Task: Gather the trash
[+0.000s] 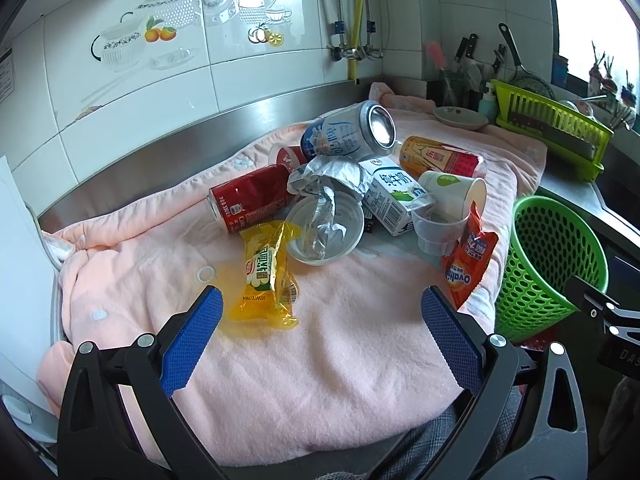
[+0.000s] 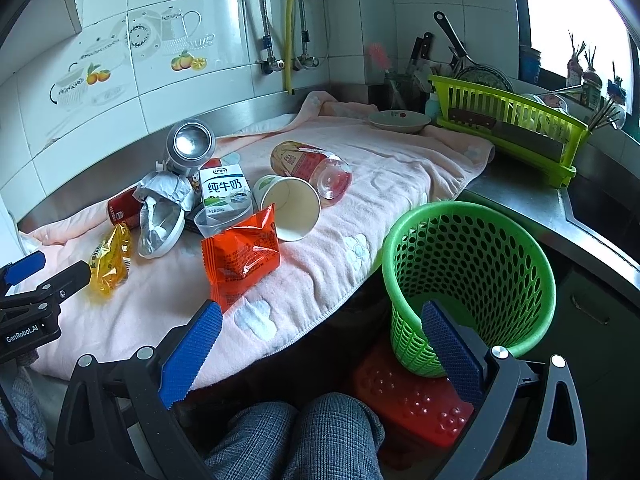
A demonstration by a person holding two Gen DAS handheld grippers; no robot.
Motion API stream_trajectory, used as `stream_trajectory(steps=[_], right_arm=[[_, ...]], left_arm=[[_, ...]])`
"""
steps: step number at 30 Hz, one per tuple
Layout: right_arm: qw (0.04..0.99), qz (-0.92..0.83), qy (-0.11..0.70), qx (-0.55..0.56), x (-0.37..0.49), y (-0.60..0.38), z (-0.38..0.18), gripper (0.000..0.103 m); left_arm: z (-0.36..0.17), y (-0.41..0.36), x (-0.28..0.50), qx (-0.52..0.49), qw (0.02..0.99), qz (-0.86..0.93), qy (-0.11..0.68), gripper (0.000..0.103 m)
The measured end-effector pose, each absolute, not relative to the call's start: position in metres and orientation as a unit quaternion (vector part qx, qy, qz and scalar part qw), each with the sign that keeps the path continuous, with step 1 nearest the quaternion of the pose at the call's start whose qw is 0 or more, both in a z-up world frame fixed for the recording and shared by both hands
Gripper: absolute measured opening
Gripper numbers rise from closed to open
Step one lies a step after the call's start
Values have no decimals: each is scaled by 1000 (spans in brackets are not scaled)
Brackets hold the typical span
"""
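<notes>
A heap of trash lies on a pink towel (image 1: 320, 340): a yellow snack wrapper (image 1: 266, 272), a red can (image 1: 250, 200), crumpled foil (image 1: 324, 184) in a white lid, a milk carton (image 1: 394, 194), a paper cup (image 1: 454, 196), a blue-white can (image 1: 348, 132), an orange bottle (image 1: 440, 158) and an orange packet (image 1: 470, 260). My left gripper (image 1: 320, 304) hangs open just short of the yellow wrapper, holding nothing. My right gripper (image 2: 322, 316) is open over the towel's front edge, beside the green basket (image 2: 468, 280). The orange packet (image 2: 240, 256) lies ahead of it.
The green basket stands on a red stool (image 2: 412, 400) beside the counter. A green dish rack (image 2: 508, 124) with a knife, a small plate (image 2: 400, 120) and utensils sit at the back right. Tiled wall and pipes lie behind. The person's knees (image 2: 296, 436) are below.
</notes>
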State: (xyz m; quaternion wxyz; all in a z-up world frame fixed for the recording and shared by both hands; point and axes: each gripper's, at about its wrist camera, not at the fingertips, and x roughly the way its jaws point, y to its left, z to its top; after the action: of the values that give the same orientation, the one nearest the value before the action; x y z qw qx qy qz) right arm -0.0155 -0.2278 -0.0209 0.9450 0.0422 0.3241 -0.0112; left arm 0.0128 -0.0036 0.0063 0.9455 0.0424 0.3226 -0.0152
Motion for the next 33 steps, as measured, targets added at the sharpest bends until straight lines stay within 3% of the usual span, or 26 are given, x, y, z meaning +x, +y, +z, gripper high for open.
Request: stream_trajectory(steps=[33], right_arm=[[947, 24, 319, 28, 2, -215, -16, 97]], left_arm=[[18, 14, 24, 32, 950, -8, 309, 98]])
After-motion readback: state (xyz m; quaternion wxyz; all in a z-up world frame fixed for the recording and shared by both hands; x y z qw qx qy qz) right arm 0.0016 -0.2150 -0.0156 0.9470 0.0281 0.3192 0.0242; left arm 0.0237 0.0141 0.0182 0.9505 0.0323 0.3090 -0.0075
